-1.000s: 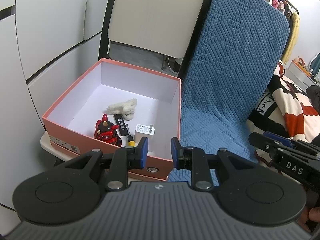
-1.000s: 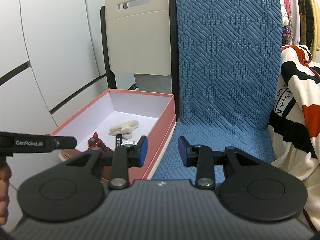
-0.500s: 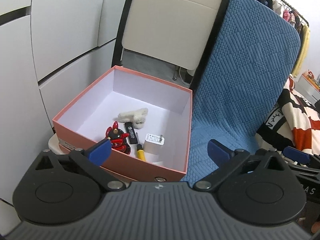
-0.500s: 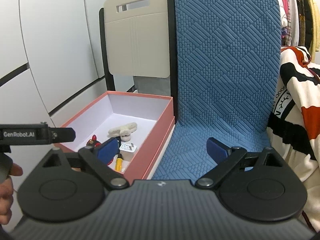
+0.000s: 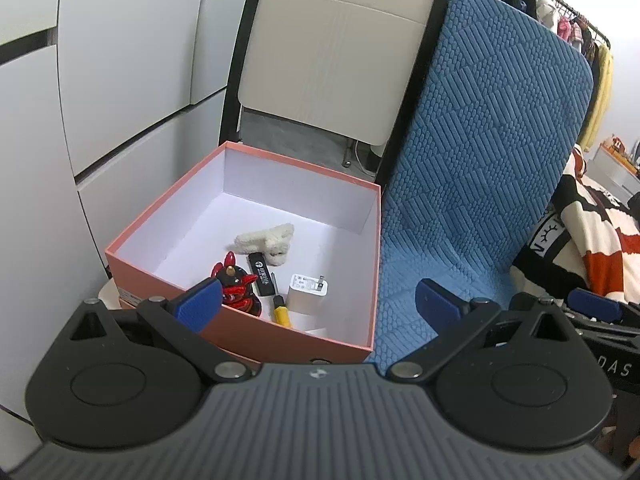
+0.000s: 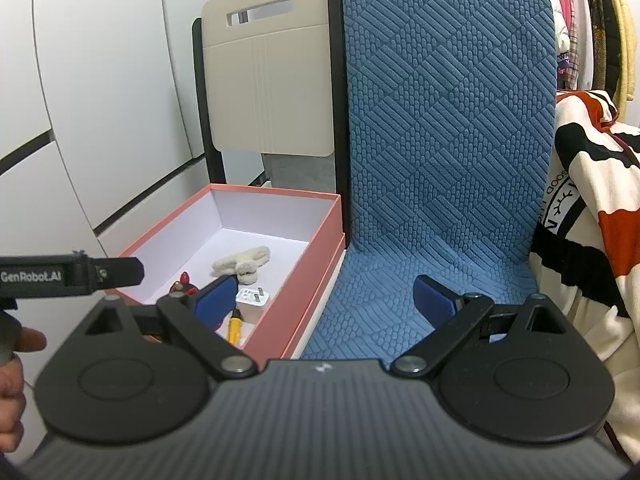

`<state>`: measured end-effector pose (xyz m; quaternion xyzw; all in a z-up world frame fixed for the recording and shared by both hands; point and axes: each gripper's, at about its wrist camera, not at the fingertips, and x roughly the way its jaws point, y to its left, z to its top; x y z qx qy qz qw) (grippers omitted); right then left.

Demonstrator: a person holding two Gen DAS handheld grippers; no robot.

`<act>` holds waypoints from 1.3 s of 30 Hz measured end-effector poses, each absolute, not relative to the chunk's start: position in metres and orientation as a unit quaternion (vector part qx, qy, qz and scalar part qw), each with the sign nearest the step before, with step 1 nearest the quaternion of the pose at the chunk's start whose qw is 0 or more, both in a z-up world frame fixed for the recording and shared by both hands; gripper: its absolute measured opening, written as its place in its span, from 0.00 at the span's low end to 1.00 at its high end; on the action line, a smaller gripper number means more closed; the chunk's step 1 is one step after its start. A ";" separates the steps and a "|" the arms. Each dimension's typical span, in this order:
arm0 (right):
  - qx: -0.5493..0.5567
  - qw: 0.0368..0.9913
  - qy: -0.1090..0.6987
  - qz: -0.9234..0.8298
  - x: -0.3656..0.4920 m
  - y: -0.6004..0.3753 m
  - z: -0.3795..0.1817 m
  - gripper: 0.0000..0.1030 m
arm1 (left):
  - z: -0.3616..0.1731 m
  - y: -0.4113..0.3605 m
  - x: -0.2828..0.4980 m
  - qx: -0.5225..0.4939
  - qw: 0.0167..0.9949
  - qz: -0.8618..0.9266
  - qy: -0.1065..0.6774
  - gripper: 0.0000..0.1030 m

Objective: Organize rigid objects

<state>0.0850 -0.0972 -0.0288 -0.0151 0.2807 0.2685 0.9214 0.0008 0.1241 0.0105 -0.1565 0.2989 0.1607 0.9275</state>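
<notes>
Both grippers hang in the air with nothing between their fingers. The left gripper (image 5: 318,302) has its jaws spread wide, and between and just beyond them sits the near right corner of the pink box (image 5: 280,332), whose near wall runs across under the left jaw. Inside, bunched toward that near wall, lie a red and black figurine (image 5: 239,290) directly behind the left jaw's blue pad, a black USB stick (image 5: 262,274) beside it, a yellow-handled screwdriver (image 5: 281,312), a white charger plug (image 5: 307,292) and, farther in, a cream plush toy (image 5: 266,242). The far half of the box floor is bare white, up to the far wall. Beyond the right jaw lies the blue textured cushion (image 5: 472,184), its seat bare, touching the box's right wall. The right gripper (image 6: 324,300) also has its jaws spread wide; its left jaw overlaps the box's near right corner, hiding part of the figurine, while the gap and the right jaw stand over the bare blue seat. The patterned blanket (image 6: 592,216) borders the cushion to the right of that jaw, and a beige folding chair (image 6: 266,80) stands behind the box.
</notes>
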 end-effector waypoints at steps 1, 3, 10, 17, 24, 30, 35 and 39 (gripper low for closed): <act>-0.016 0.922 0.280 0.268 0.085 -0.097 -0.029 0.94 | 0.010 0.124 0.001 -0.156 0.928 0.162 0.299 1.00; -0.017 0.922 0.280 0.266 0.084 -0.097 -0.029 0.94 | 0.011 0.124 0.000 -0.156 0.928 0.162 0.298 1.00; -0.016 0.924 0.276 0.264 0.083 -0.098 -0.027 0.94 | 0.012 0.126 -0.001 -0.154 0.928 0.167 0.296 1.00; -0.017 0.923 0.278 0.267 0.082 -0.095 -0.027 0.94 | 0.013 0.127 -0.003 -0.155 0.929 0.170 0.292 1.00; -0.018 0.922 0.279 0.266 0.082 -0.094 -0.028 0.94 | 0.013 0.128 -0.004 -0.151 0.929 0.172 0.289 1.00; -0.018 0.921 0.281 0.269 0.081 -0.093 -0.028 0.94 | 0.015 0.131 -0.004 -0.155 0.930 0.171 0.286 1.00; -0.024 0.920 0.282 0.269 0.082 -0.091 -0.028 0.94 | 0.015 0.130 -0.006 -0.151 0.932 0.169 0.283 1.00; -0.023 0.920 0.283 0.269 0.082 -0.089 -0.028 0.94 | 0.014 0.131 -0.007 -0.152 0.932 0.170 0.282 1.00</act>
